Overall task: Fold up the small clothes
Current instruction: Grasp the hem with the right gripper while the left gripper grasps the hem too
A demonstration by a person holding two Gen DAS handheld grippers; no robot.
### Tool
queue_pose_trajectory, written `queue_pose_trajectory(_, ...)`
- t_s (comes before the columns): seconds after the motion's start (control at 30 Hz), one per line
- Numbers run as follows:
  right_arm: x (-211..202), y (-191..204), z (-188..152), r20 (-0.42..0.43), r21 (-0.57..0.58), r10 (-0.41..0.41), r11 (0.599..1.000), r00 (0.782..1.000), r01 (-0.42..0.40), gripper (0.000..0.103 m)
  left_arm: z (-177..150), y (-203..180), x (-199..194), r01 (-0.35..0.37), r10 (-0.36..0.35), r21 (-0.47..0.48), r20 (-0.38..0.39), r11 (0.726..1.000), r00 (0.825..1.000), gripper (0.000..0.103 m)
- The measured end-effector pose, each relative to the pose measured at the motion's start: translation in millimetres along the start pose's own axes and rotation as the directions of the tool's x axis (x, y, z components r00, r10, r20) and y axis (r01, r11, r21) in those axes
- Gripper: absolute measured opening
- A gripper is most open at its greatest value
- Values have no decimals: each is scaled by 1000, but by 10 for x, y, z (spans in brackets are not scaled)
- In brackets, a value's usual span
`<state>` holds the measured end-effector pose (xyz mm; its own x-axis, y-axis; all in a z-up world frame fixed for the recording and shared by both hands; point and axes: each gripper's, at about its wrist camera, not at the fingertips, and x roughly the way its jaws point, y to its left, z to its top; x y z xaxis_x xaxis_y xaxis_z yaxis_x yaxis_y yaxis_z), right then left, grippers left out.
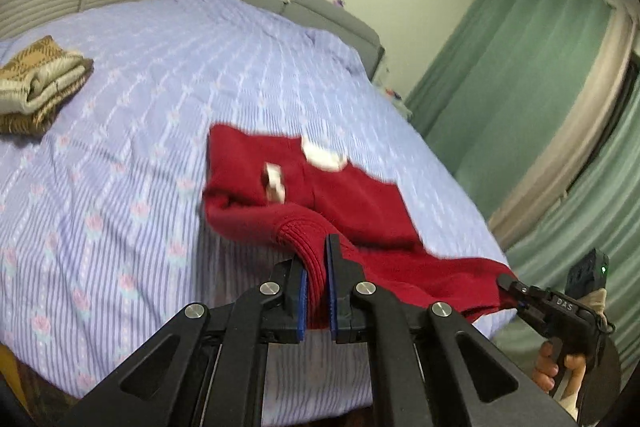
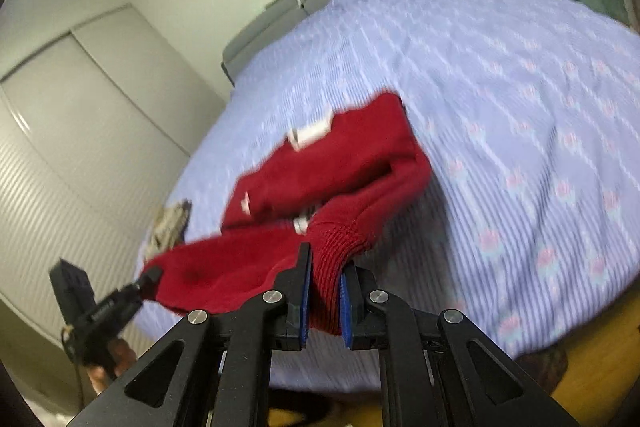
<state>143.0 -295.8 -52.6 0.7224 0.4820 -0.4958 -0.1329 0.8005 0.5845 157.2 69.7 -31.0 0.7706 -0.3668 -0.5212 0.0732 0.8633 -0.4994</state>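
Because it was a soft knit, the red sweater (image 1: 320, 195) looked light and floppy, likely to sag and slide wherever it was not supported, so the thicker ribbed hem seemed the surest place to grip. The left tool (image 1: 318, 287) was pinching one ribbed corner between its blue pads (image 1: 303, 303), the cloth bunched in the narrow gap. The right tool (image 2: 326, 301) was likewise clamped on another ribbed corner, its blue pads (image 2: 346, 311) pressed against the knit. Between the two tools the hem hung in a slack curve, raised just above the near edge of the bed (image 1: 120, 155), while the rest of the sweater lay ahead of both tools on the lilac striped bedspread, partly doubled over, with white labels (image 1: 322, 157) showing. Both views were blurred. A folded tan and cream garment (image 1: 36, 83) sat well apart on the far left of the bed, and green curtains (image 1: 520, 75) hung to the right.
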Motion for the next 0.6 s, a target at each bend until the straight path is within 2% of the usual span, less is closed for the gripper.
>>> queue_pose_trajectory(0.13,34,184,311,83,-11,14,1000,996,-13,12,364,33,85,-15,17,-34,45,999,999,10)
queue_pose_trajectory(0.27,195,309,585,143,3,22,1000,989,-22,12,697,117,274,-18,22,-86,46,996,999,10)
queue_pose_trajectory(0.6,829,431,1261,146,-36,-61,997,987,67,12,1254,307,996,-106,106,-103,-13,989,994,10)
